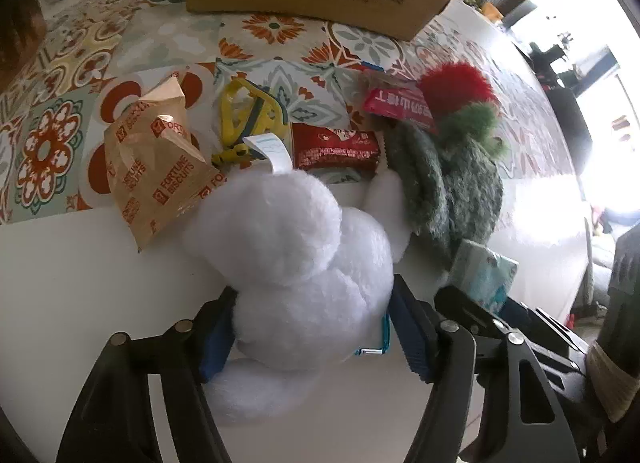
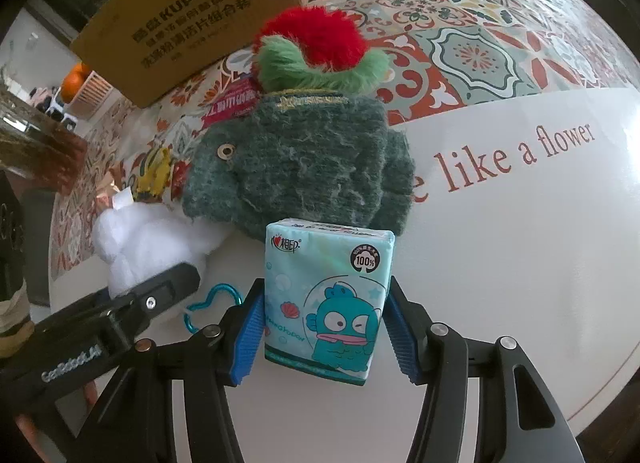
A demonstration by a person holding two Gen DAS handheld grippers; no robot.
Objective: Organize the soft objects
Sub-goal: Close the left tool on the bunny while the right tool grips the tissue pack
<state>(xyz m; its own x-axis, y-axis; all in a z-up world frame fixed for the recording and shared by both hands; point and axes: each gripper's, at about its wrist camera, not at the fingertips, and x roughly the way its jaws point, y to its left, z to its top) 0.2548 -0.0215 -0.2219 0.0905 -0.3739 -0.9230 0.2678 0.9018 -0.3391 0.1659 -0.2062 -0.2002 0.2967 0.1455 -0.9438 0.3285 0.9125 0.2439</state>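
White plush (image 1: 296, 263) is sitting between the left gripper (image 1: 310, 337) pads, which are pressing it. The right gripper (image 2: 324, 331) is clasping the tissue pack (image 2: 326, 299). The glove (image 2: 296, 167), upper centre, and the pompom (image 2: 320, 51) are not yet sorted.

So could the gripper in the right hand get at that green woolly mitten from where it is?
Probably not yet: the right gripper has the tissue pack between its pads, directly in front of the green mitten. Nothing else blocks it.
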